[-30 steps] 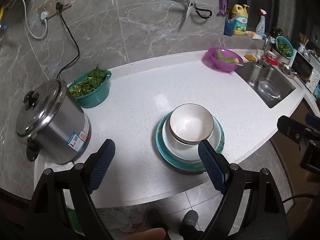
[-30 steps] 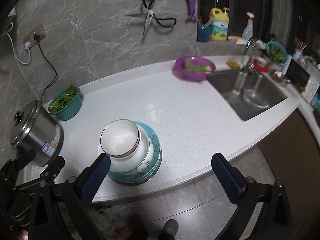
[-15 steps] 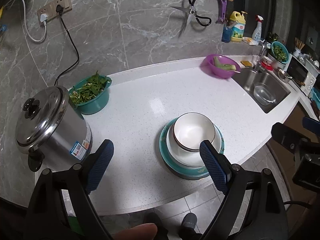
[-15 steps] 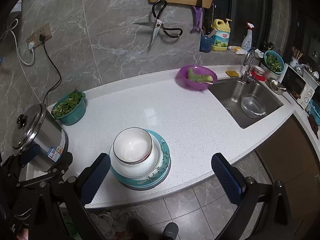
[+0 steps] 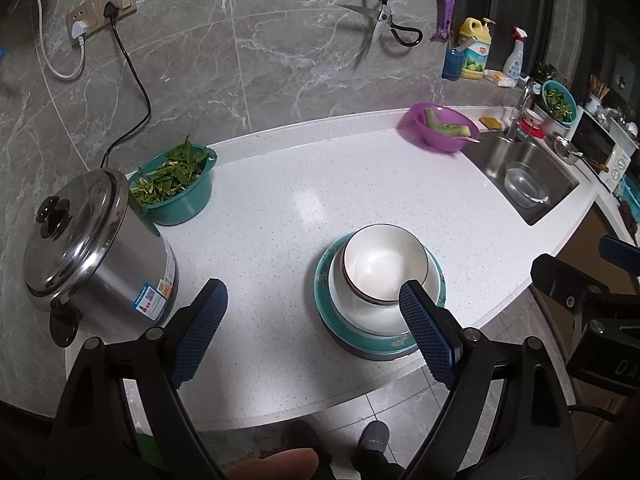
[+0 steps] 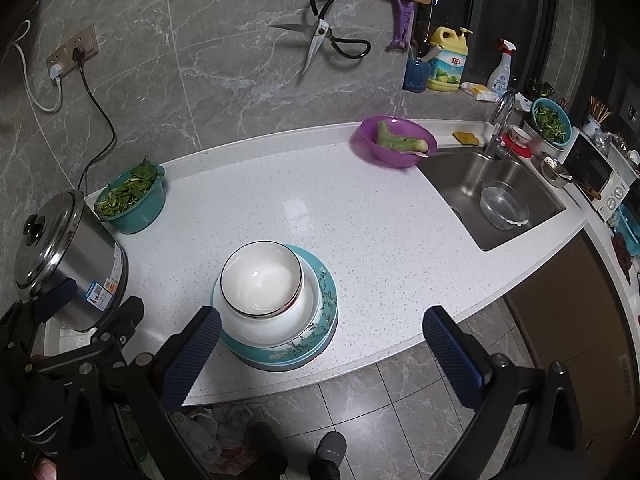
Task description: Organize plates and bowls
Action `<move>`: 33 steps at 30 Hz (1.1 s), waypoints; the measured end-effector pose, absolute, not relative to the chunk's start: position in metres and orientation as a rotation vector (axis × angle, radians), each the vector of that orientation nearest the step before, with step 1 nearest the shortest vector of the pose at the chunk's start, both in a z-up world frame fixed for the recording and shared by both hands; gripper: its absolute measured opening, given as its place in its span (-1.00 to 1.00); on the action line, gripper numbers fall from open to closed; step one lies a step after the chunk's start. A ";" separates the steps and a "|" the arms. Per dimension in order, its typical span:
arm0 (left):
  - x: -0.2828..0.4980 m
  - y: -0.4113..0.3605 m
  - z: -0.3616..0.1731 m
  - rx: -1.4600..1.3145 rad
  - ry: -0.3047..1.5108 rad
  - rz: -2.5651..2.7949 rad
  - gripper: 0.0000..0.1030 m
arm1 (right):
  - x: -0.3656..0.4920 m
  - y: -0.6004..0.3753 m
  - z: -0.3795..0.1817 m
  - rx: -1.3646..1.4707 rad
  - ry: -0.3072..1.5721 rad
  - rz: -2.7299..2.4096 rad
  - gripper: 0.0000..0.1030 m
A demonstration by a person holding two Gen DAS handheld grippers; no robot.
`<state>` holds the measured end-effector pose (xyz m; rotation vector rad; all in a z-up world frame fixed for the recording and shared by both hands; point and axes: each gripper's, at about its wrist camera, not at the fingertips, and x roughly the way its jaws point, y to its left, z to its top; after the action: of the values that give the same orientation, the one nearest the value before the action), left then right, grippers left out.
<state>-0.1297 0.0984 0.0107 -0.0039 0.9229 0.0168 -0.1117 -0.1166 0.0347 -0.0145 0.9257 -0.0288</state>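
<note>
A white bowl with a dark rim (image 5: 382,262) (image 6: 262,276) sits on top of a white dish and a teal patterned plate (image 5: 326,320) (image 6: 322,340), stacked near the front edge of the white counter (image 5: 280,208). My left gripper (image 5: 310,320) is open and empty, held above and in front of the counter, left of the stack. My right gripper (image 6: 320,344) is open and empty, held above the counter's front edge, to the right of the stack. It also shows at the right edge of the left wrist view (image 5: 592,292).
A steel pot with a lid (image 5: 92,248) stands at the left. A teal bowl of greens (image 5: 176,184) is behind it. A purple bowl (image 5: 444,126) sits by the sink (image 5: 524,184), which holds a clear bowl. Scissors hang on the wall.
Both grippers have pulled back and risen from the counter, so the stack looks smaller and farther away. The stack has not moved. Both stay open.
</note>
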 end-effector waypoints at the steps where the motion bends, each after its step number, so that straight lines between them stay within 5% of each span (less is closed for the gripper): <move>1: -0.127 0.098 0.011 -0.006 0.927 0.015 0.70 | -0.110 -0.117 0.035 -0.015 0.926 -0.030 1.00; 33: -0.115 0.085 0.019 -0.009 0.931 0.045 0.70 | -0.096 -0.119 0.039 -0.026 0.924 -0.015 1.00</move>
<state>-0.1146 0.0852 0.0190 -0.0086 0.9312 0.0453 -0.0956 -0.1185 0.0386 -0.0262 0.9240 -0.0152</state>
